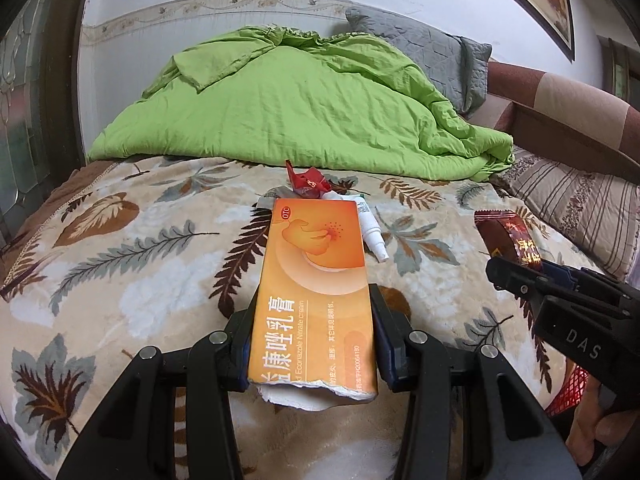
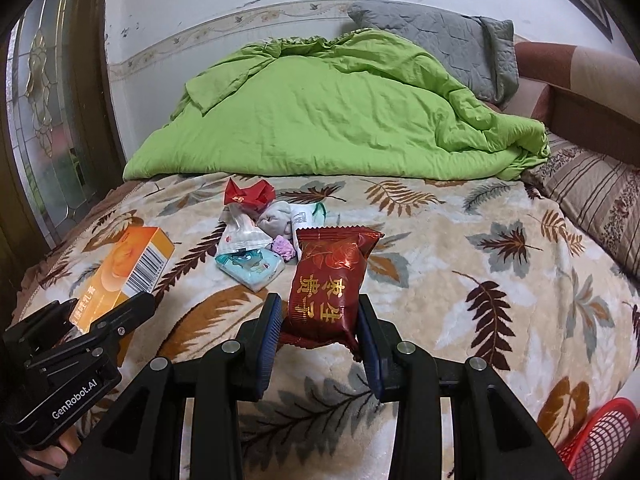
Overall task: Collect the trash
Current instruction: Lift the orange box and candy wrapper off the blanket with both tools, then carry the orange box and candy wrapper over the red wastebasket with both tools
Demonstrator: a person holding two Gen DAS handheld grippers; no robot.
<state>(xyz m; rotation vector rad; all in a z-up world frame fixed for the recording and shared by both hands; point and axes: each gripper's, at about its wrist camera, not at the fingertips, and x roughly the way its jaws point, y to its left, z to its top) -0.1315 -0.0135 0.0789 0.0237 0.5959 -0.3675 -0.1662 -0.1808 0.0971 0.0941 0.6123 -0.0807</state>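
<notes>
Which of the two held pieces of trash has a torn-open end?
The orange cream box in the left tongs; its near end is ragged, while the dark red snack packet looks sealed.

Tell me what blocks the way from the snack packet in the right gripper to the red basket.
Nothing visible does. The right gripper holds the dark red snack packet over the blanket, and the red basket sits at the lower right, with only bare blanket between them.

Right gripper (image 2: 318,332) clamping red snack packet (image 2: 330,284) — trash pile (image 2: 260,236) beyond
</notes>
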